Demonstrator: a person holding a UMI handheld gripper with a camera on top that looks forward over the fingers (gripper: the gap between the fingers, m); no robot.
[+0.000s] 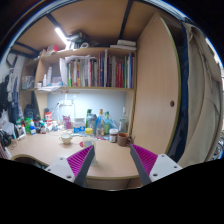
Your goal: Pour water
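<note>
Gripper (pixel 112 163) is spread wide w/ nothing between the pads (pixel 80 161), so you're carrying nothing yet. It's held level and well back from the bench (pixel 60 150), looking over the whole work area — prob. a survey stance before you pick a target.

Bottles (pixel 100 124) stand in a row along the back of the bench, against the wall and under the bookshelf (pixel 95 72); that keeps the front of the bench bare for working. More small items crowd the far left end, too small to ID. A small bowl-like thing (pixel 67 137) sits just in front of the row, left of centre; could be your receiving vessel, can't confirm. A dark cup-like thing (pixel 124 138) stands at the right end of the row, near the cabinet door (pixel 160 95).

Task's thing, i.e. the water container, is likely one of those bottles, well beyond the fingers; which one, can't tell from here. Judgement: task not started, approach still to come. Expect tight spacing betw. bottles, so come in straight and avoid knocking neighbours.
</note>
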